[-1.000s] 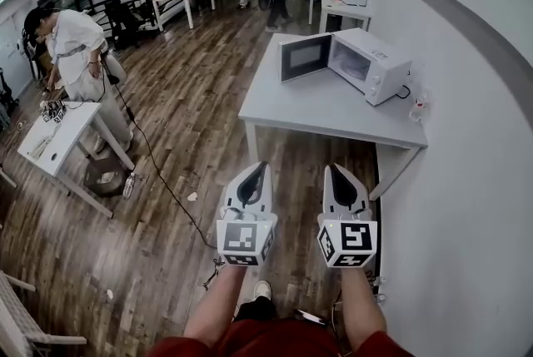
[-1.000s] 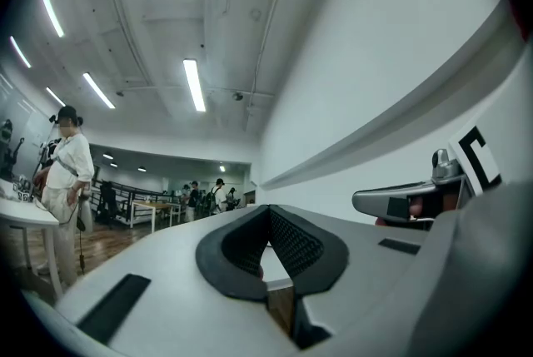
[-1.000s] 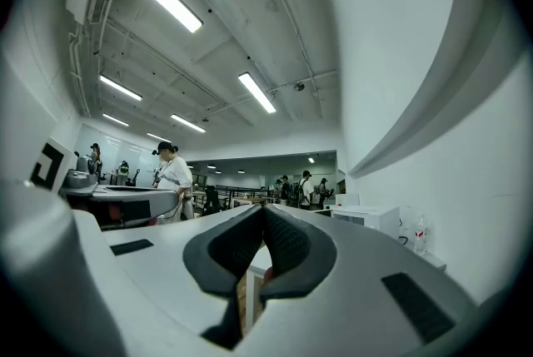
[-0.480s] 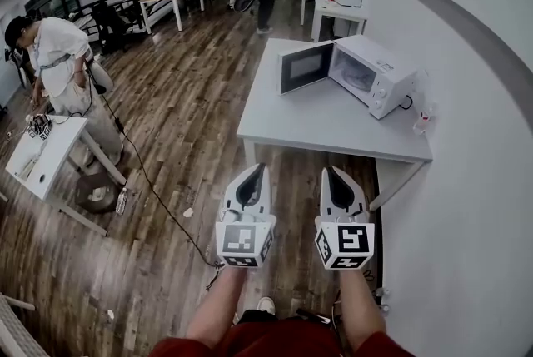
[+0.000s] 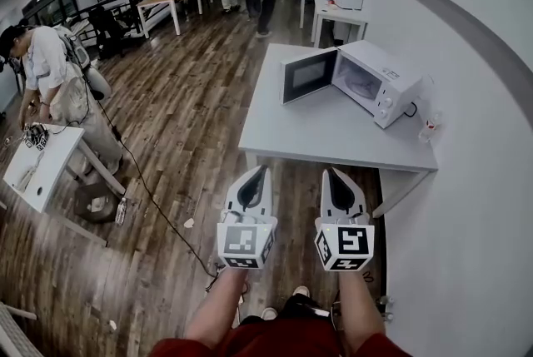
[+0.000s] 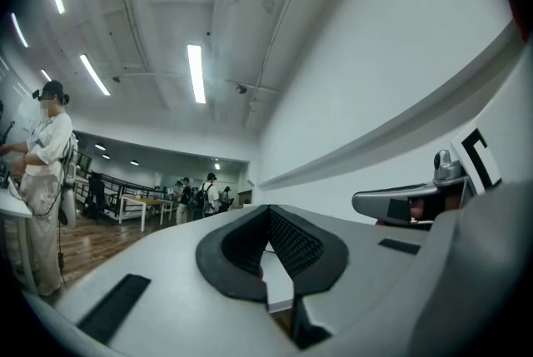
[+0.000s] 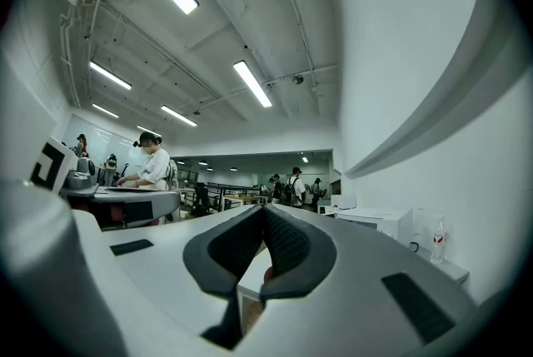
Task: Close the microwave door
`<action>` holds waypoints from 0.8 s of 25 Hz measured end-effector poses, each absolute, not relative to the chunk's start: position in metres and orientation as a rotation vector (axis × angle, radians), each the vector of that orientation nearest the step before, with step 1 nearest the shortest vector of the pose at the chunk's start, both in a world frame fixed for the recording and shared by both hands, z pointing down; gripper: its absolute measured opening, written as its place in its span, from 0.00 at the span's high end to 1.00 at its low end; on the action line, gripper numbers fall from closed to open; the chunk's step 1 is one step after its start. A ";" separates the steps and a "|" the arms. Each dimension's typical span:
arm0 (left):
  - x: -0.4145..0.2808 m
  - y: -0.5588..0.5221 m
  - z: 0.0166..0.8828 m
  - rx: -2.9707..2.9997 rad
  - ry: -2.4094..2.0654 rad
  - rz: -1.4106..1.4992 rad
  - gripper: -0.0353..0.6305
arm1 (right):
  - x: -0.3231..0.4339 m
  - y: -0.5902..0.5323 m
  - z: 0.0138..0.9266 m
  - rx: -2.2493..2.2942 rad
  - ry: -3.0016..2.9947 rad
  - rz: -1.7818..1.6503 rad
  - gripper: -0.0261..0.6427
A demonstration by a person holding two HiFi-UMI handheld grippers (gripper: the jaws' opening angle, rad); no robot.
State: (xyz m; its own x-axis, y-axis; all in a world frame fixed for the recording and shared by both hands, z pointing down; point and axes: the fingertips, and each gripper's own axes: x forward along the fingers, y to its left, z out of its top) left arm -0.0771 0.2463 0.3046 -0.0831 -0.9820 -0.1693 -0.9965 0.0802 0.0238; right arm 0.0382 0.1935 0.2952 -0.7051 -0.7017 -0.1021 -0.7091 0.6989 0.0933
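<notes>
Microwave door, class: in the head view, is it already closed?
No, the microwave door stands swung open at the left of the microwave, leaving its cavity exposed.

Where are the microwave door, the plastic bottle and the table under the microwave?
microwave door [image 5: 308, 75], head view, on its dark window.
plastic bottle [image 5: 429, 129], head view, on its body.
table [image 5: 321, 126], head view, on the bare top.

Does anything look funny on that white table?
The microwave door stands swung wide open, sticking out over the table. Nothing looks spilled or broken; the bottle beside the microwave stands upright.
</notes>
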 end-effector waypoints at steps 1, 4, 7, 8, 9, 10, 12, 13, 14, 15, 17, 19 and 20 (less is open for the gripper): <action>-0.080 0.242 0.306 -2.049 2.229 0.202 0.91 | 0.035 0.190 0.297 -1.180 2.844 0.194 0.93; -0.083 0.226 0.311 -2.058 2.230 0.194 0.91 | 0.031 0.170 0.303 -1.184 2.851 0.186 0.93; -0.085 0.202 0.318 -2.057 2.232 0.180 0.91 | 0.031 0.141 0.309 -1.186 2.850 0.173 0.93; -0.087 0.193 0.319 -2.051 2.237 0.177 0.91 | 0.030 0.131 0.310 -1.184 2.848 0.172 0.93; -0.088 0.183 0.319 -2.046 2.242 0.175 0.91 | 0.029 0.120 0.310 -1.183 2.847 0.176 0.93; -0.090 0.173 0.319 -2.042 2.245 0.172 0.91 | 0.028 0.110 0.310 -1.186 2.848 0.186 0.93; -0.092 0.152 0.317 -2.035 2.252 0.166 0.91 | 0.027 0.087 0.312 -1.200 2.851 0.209 0.93; -0.093 0.141 0.316 -2.030 2.256 0.164 0.91 | 0.027 0.074 0.312 -1.206 2.853 0.212 0.93; -0.094 0.130 0.315 -2.024 2.261 0.163 0.91 | 0.027 0.062 0.314 -1.208 2.855 0.206 0.93; -0.094 0.119 0.314 -2.020 2.263 0.160 0.91 | 0.027 0.050 0.315 -1.206 2.858 0.195 0.93; -0.095 0.097 0.314 -2.012 2.262 0.144 0.91 | 0.025 0.027 0.317 -1.198 2.859 0.179 0.93; -0.096 0.075 0.315 -2.010 2.260 0.130 0.91 | 0.023 0.005 0.317 -1.192 2.854 0.170 0.93; -0.097 0.064 0.315 -2.008 2.263 0.126 0.91 | 0.022 -0.005 0.317 -1.187 2.850 0.164 0.93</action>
State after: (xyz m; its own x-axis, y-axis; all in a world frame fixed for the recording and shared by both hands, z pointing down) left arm -0.0975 0.0638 0.3152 -0.1169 -0.9832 -0.1400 -0.9927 0.1200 -0.0136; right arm 0.0224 -0.0055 0.3173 -0.7041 -0.7048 -0.0864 -0.7100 0.6998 0.0786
